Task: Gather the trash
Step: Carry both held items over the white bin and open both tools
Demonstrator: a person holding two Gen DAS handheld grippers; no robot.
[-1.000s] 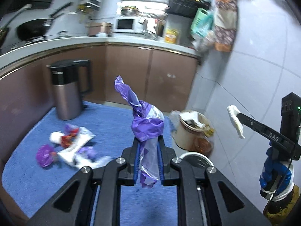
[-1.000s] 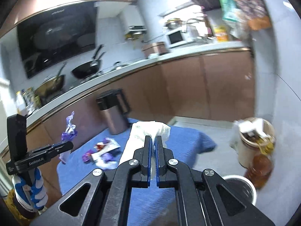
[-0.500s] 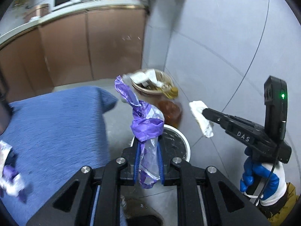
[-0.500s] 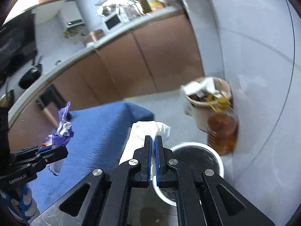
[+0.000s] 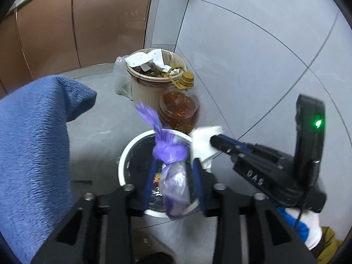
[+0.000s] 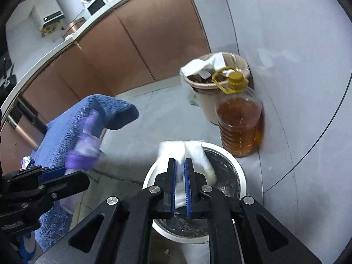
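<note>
Left tongs: fairly wide, jaws just been opening, pads clear of the bag that hangs between them over the bin. Right tongs: narrow, jaws just been opening a little, tissue between the pads; cannot tell whether gripped or already loose. Both pointing steeply down at the bin mouth, close together, tissue just beside the bag.

Looks like the drop itself: two pieces carried over the bin, neither seen inside it yet. Left to do, by my judgement: let both fall clear, then go back to the cloth for whatever remains. A small pale scrap at the left edge of the right view, too blurred to name.

Bag: thin purple plastic, knotted, twisted tail above the knot, paler crumpled pouch below; light and floppy, likely to drop slowly or cling to a pad. Tissue: soft white wad, creased. Bin: round, white rim, glossy dark liner, bits of waste at the bottom. Beside it, a beige pail heaped with paper, and a ribbed clear bottle of amber oil with a yellow cap and handle, touching the pail. Cloth: thick blue pile, draped over a corner. Floor: smooth grey tile, thin dark joints.
</note>
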